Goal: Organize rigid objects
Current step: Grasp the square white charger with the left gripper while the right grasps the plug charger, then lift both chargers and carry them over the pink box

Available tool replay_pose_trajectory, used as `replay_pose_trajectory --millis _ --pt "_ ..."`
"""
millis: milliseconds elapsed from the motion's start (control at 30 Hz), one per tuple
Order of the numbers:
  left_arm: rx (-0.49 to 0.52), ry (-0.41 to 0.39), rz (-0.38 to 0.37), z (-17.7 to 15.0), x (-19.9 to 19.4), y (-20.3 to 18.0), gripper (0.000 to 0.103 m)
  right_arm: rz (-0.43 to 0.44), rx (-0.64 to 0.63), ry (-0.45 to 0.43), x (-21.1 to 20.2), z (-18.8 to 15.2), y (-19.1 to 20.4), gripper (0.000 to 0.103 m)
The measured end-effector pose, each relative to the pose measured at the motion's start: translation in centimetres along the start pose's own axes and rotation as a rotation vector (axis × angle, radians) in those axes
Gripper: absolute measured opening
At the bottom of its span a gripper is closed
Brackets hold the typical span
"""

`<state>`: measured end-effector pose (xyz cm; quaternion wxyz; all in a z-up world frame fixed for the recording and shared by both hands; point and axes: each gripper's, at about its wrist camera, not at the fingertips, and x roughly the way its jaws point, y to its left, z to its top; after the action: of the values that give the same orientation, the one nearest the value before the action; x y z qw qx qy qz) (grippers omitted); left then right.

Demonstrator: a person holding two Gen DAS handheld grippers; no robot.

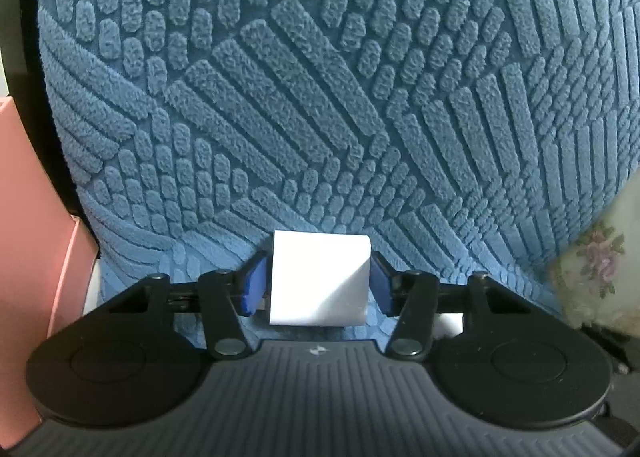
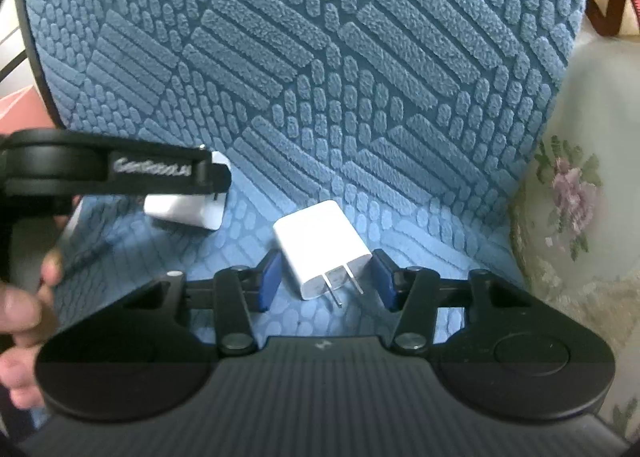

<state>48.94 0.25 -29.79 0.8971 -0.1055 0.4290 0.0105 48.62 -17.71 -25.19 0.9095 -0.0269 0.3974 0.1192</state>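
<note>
In the left wrist view a white block-shaped charger [image 1: 320,279] sits between my left gripper's [image 1: 318,283] blue pads [image 1: 254,285]; the pads stand beside its sides with small gaps. In the right wrist view a second white charger [image 2: 322,247] with two metal prongs lies on the blue textured cushion [image 2: 320,57], prongs toward the camera. My right gripper [image 2: 326,277] is open around it, not touching. The left gripper [image 2: 116,169] and its charger [image 2: 184,209] show at the left of the right wrist view.
A pink box [image 1: 28,217] stands at the left. Floral fabric [image 2: 580,197] borders the cushion on the right and also shows in the left wrist view [image 1: 596,269]. A hand [image 2: 24,297] holds the left gripper.
</note>
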Motion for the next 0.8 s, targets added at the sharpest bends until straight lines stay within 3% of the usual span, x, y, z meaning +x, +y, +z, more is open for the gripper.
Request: replay_pose_trajectory --millis 333,600,800 --pt "0.049 0.003 -0.075 -0.2 -4.3 -3.9 0.058 0.01 0.084 0.014 -4.6 -4.1 -2.2 0.051" --pt "-0.021 0.028 -0.131 -3.7 -9.2 -3.5 0.058 -0.032 0.193 0.029 -8.4 -6.2 -4.3 0.051" --pt "-0.081 0.055 -0.133 -6.3 -12.2 0.0 0.058 -0.041 0.21 0.052 -11.7 -8.2 -3.5 0.051"
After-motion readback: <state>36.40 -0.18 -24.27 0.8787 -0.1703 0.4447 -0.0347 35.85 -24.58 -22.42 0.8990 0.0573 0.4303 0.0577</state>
